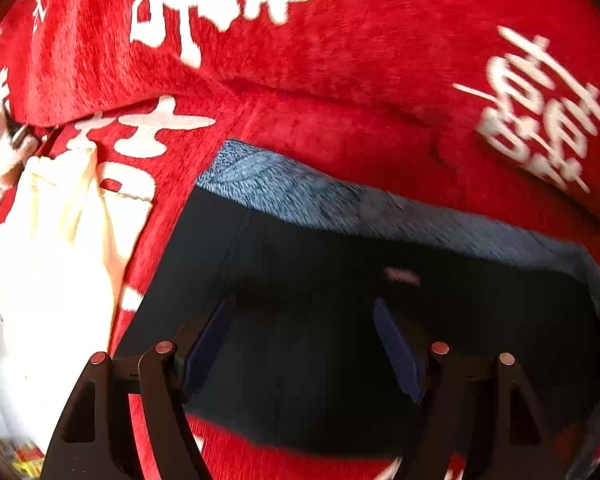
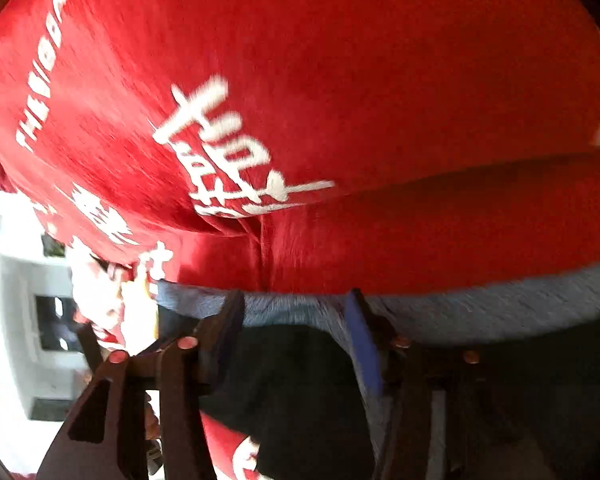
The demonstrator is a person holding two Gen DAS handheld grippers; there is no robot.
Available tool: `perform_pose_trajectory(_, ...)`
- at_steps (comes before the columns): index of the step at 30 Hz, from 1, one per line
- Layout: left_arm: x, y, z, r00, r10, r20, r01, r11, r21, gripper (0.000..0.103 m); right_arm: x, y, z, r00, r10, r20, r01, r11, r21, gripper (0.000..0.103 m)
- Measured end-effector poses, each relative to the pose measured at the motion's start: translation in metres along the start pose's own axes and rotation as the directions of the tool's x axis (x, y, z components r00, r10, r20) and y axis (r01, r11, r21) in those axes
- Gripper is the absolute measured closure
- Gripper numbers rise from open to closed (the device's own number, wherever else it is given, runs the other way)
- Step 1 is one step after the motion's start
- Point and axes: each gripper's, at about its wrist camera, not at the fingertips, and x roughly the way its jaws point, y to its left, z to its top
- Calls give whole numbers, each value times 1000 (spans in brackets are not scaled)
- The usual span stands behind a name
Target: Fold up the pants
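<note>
Dark navy pants with a lighter blue-grey band lie on a red cloth with white characters. My left gripper is open, its blue-padded fingers spread just above the dark fabric near the band. In the right wrist view the same pants and band fill the lower part. My right gripper is open, its fingertips at the band's edge, nothing between the pads. The frames are motion-blurred.
The red printed cloth covers the whole surface, with a raised fold behind the pants. A cream-white cloth lies at the left in the left wrist view. White furniture shows at the left edge.
</note>
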Motion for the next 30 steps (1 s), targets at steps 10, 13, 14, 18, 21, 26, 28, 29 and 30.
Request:
perform_pose_trajectory(10,-51,-94,-64,976,-208,-62,217,938,270,28,-107,-47,-150,998,-17,57,7,985,172,42)
perform_pose_trajectory(13,-67,-135,-88,957,-276,-88,289,901,324,28,-129,-67,-210,993,-40,110,11,969,248,40)
perform_pose_trajectory(14,-70,-146,-96,946,-309,-104,325,885,334,28,-133,-74,-228,991,-52,120,16,960,278,40)
perform_pose_trajectory(18,-85,-194,-132,903,-392,-174,429,821,376,28,-158,-108,-303,979,-102,175,23,913,407,40)
perform_pose_trajectory(21,-87,-226,-153,881,-419,-221,474,776,416,28,-169,-136,-342,969,-148,198,34,873,487,40)
perform_pose_trajectory(26,-73,-277,-174,849,-435,-300,527,738,422,28,-180,-178,-372,960,-173,219,24,834,551,40)
perform_pose_trajectory(28,-65,-297,-179,843,-430,-324,535,742,406,28,-178,-193,-373,963,-147,227,-4,831,556,40)
perform_pose_trajectory(29,-60,-299,-177,839,-431,-332,539,743,398,28,-175,-204,-372,966,-121,227,-28,829,559,40)
perform_pose_trajectory(30,-58,-306,-178,838,-431,-335,540,745,392,28,-172,-210,-372,969,-101,228,-45,828,560,40)
